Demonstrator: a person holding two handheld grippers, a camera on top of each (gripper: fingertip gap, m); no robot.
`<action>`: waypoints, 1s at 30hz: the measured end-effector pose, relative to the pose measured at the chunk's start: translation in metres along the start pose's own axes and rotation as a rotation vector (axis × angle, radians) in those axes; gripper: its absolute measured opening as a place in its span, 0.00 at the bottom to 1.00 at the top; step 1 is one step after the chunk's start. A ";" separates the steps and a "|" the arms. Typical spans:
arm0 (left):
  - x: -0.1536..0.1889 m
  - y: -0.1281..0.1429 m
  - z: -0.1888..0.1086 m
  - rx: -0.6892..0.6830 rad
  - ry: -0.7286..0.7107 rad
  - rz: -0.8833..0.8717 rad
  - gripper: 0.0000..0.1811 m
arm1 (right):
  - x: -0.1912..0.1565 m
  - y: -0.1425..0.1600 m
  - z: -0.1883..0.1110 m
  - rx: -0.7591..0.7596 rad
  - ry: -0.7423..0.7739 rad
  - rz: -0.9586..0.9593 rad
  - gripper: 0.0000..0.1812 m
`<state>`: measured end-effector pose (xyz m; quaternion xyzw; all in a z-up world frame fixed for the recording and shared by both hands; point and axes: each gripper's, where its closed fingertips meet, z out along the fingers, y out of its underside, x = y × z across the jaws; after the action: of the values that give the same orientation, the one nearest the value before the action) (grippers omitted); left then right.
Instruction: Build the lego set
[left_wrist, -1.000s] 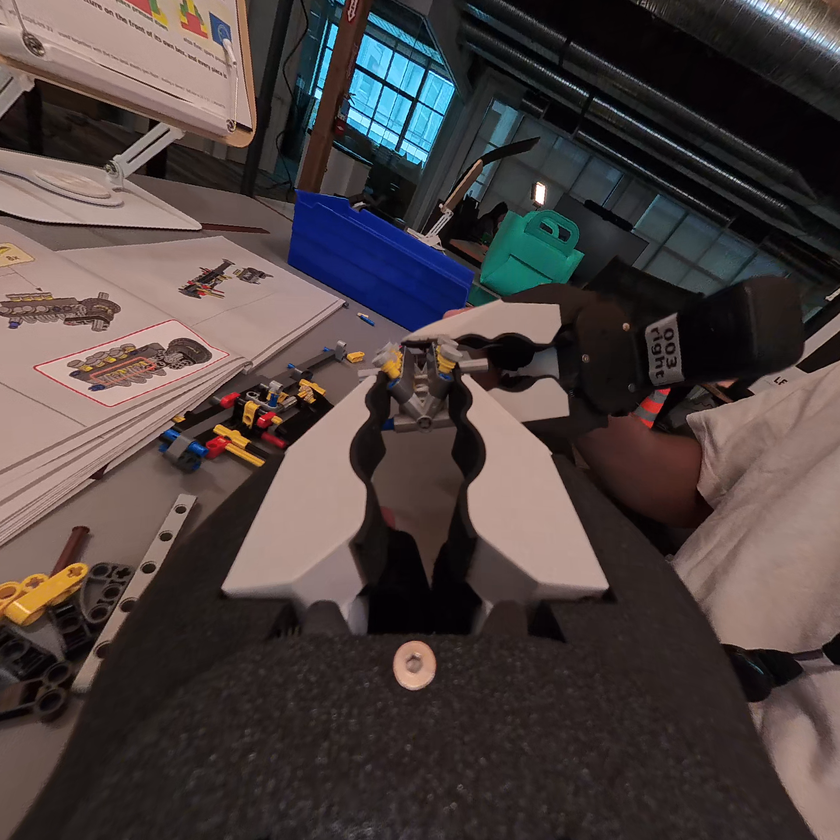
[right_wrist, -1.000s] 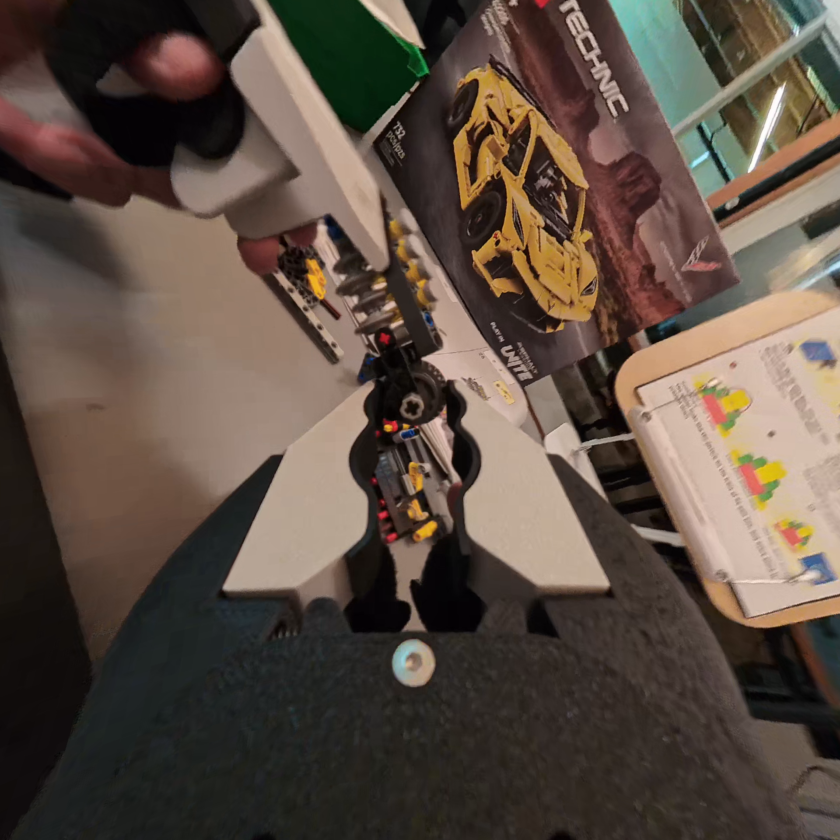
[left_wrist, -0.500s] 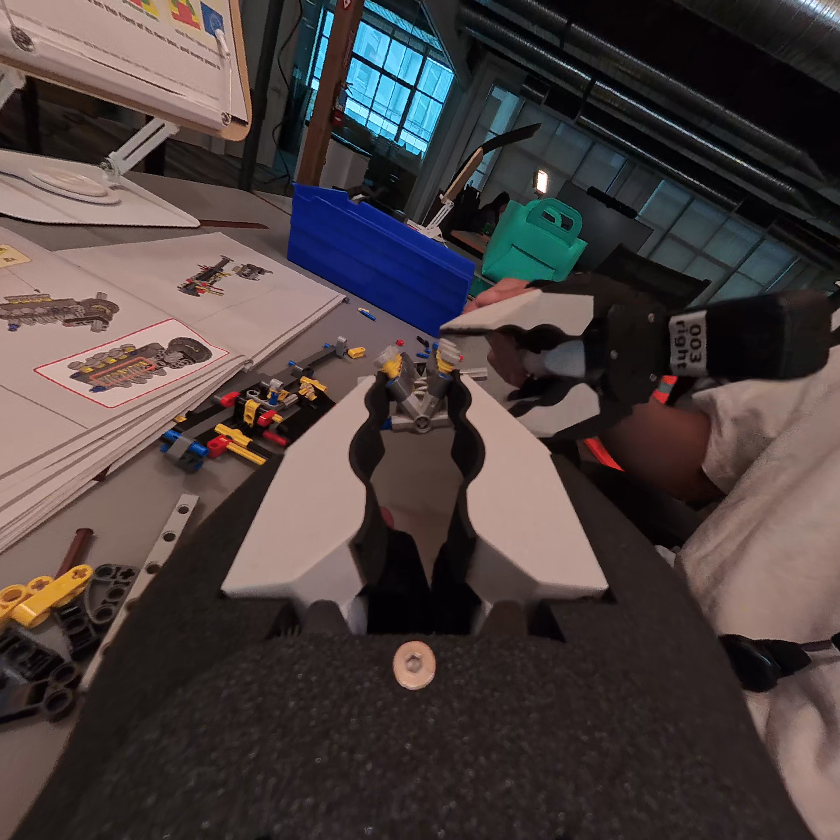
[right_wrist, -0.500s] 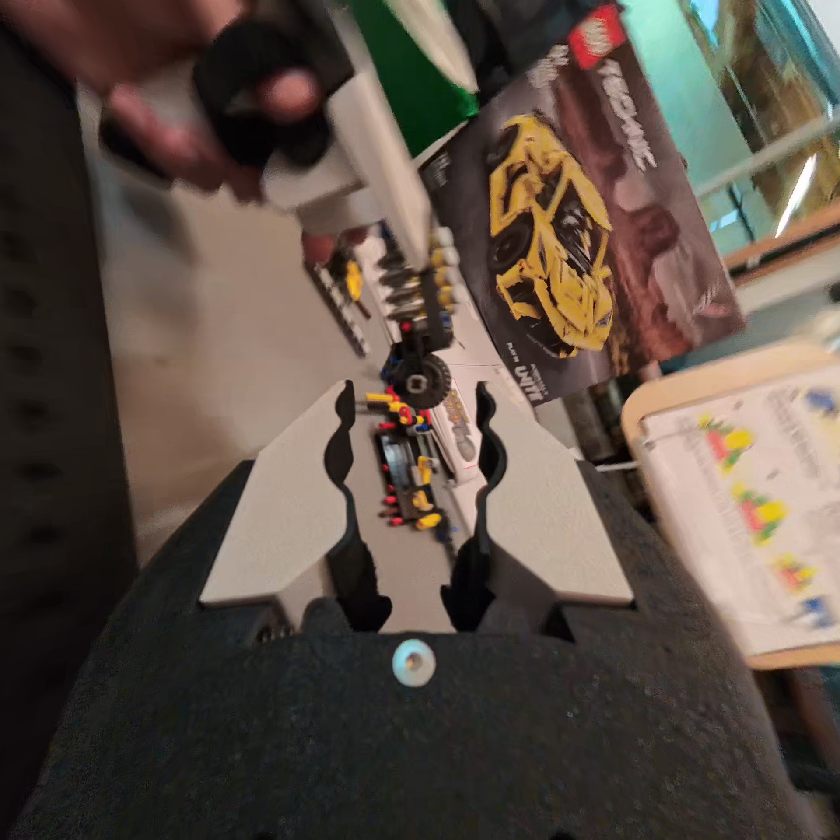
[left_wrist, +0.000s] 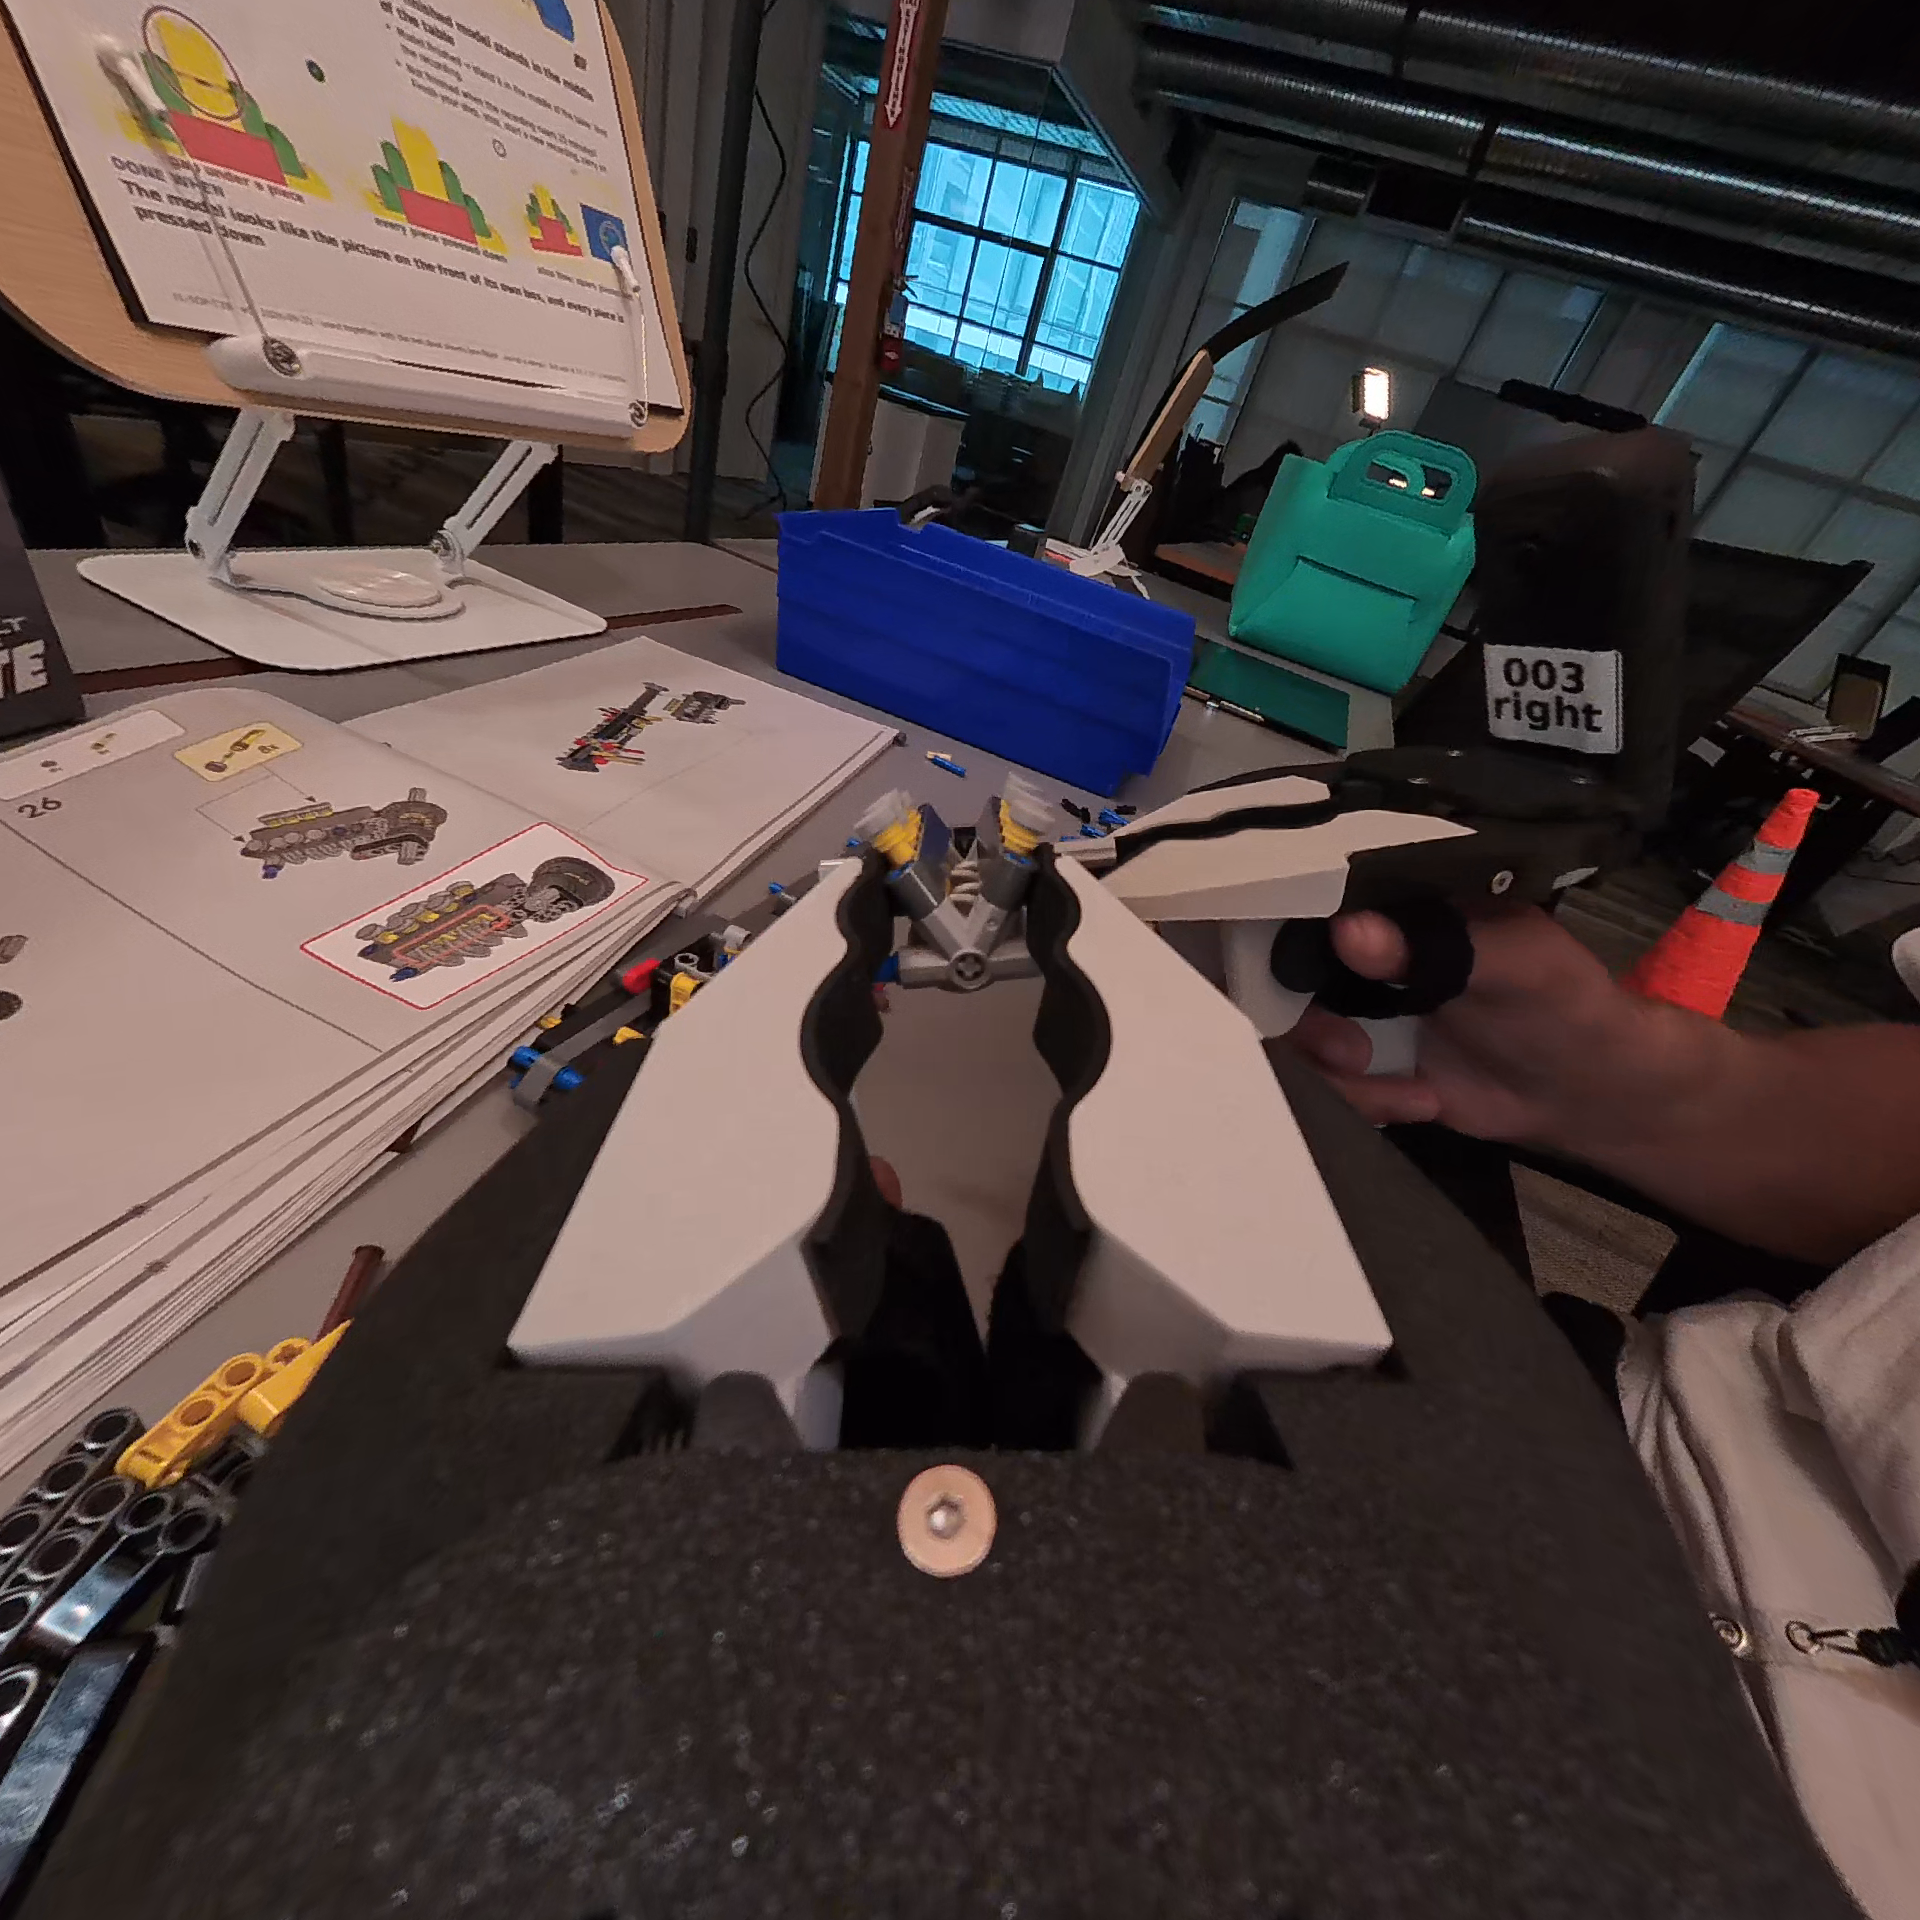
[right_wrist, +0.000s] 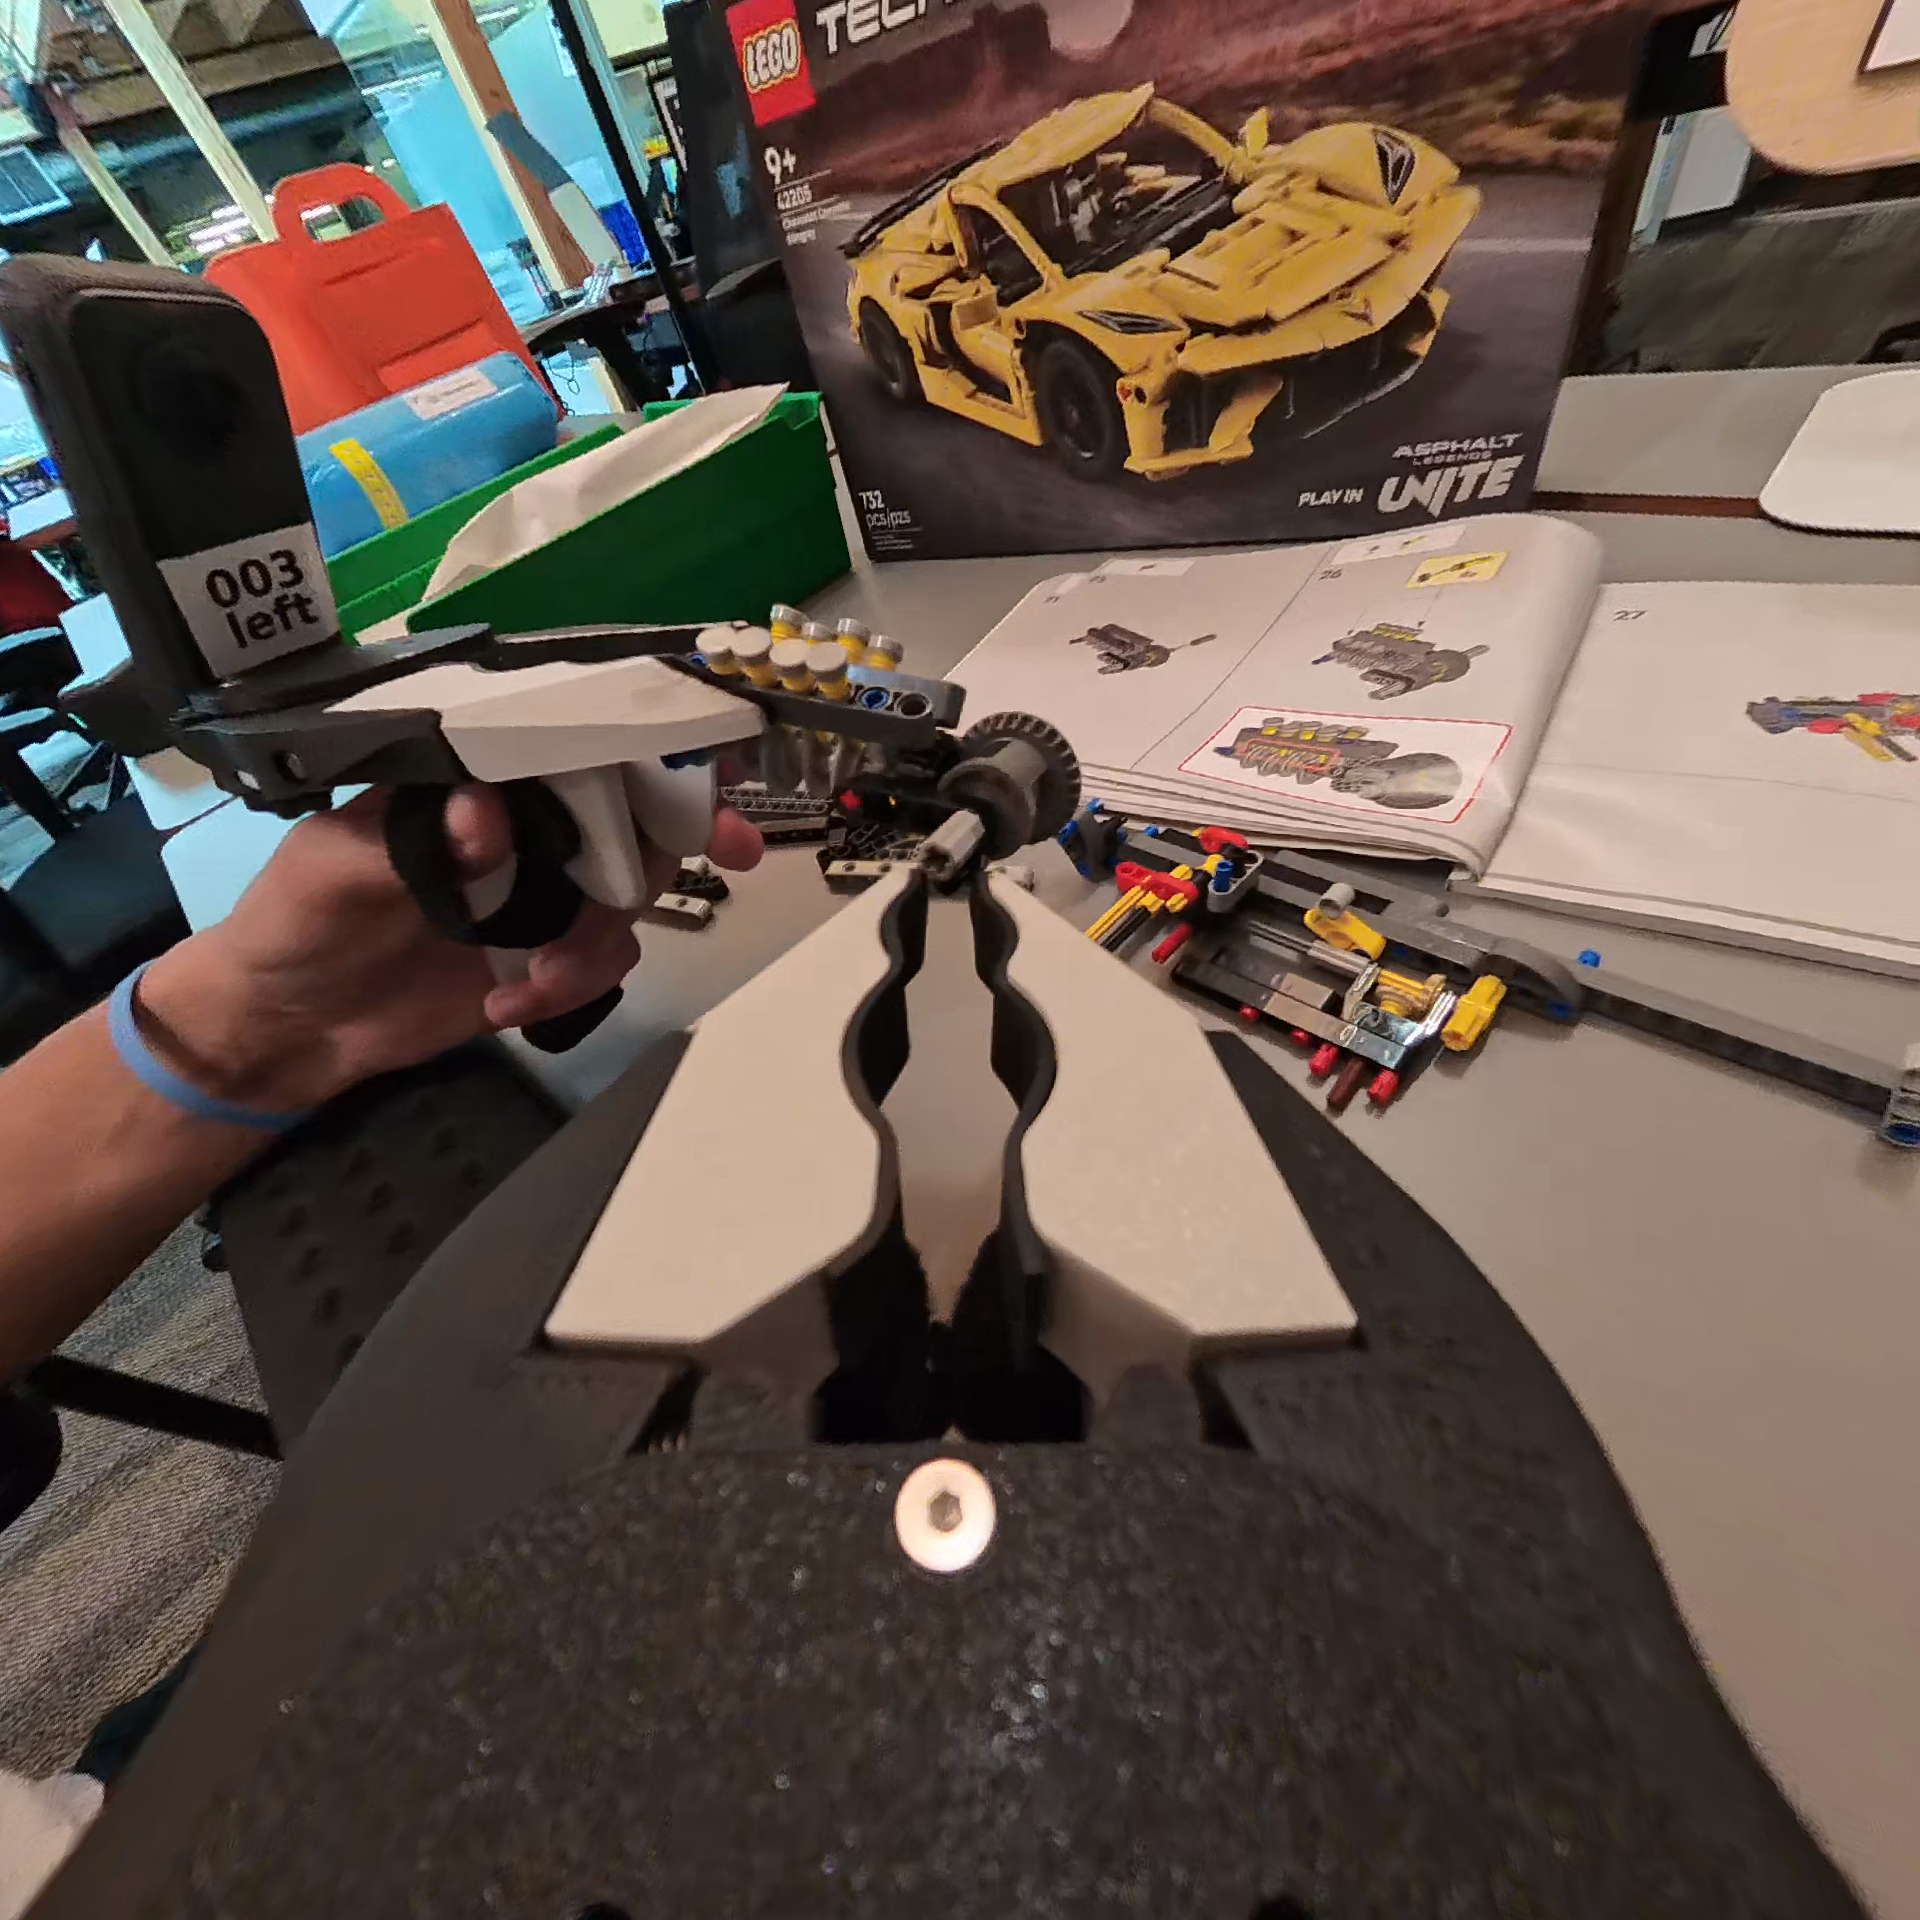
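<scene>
Left claw (left_wrist: 961, 883) pinching engine block (left_wrist: 961, 914), held clear above counter (right_wrist: 1558, 1299) for access. Right claw (right_wrist: 948, 878) at its 3 o'clock, nipping small grey end piece (right_wrist: 961, 836) beside gear (right_wrist: 1023, 764), likely seating it.

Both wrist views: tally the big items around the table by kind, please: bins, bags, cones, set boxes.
Bins: 2 (blue bin, green bin)
Bags: 2 (teal bag, orange bag)
Cones: 1 (traffic cone)
Set boxes: 1 (lego box)
Total: 6
</scene>
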<state>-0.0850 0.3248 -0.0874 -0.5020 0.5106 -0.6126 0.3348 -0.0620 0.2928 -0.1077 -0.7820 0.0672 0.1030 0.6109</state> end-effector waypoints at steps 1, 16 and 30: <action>-0.001 0.000 0.000 -0.001 -0.002 -0.006 0.13 | 0.001 0.000 0.001 -0.003 0.008 -0.003 0.04; 0.001 0.008 0.002 -0.044 0.025 -0.040 0.14 | 0.012 -0.003 -0.005 -0.068 0.359 -0.976 0.01; 0.044 -0.010 -0.008 0.082 0.128 0.304 0.13 | 0.003 -0.025 -0.024 -0.077 -0.507 0.489 0.20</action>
<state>-0.1040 0.2894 -0.0652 -0.3646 0.5756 -0.6059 0.4105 -0.0514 0.2756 -0.0790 -0.7148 0.0948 0.4395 0.5356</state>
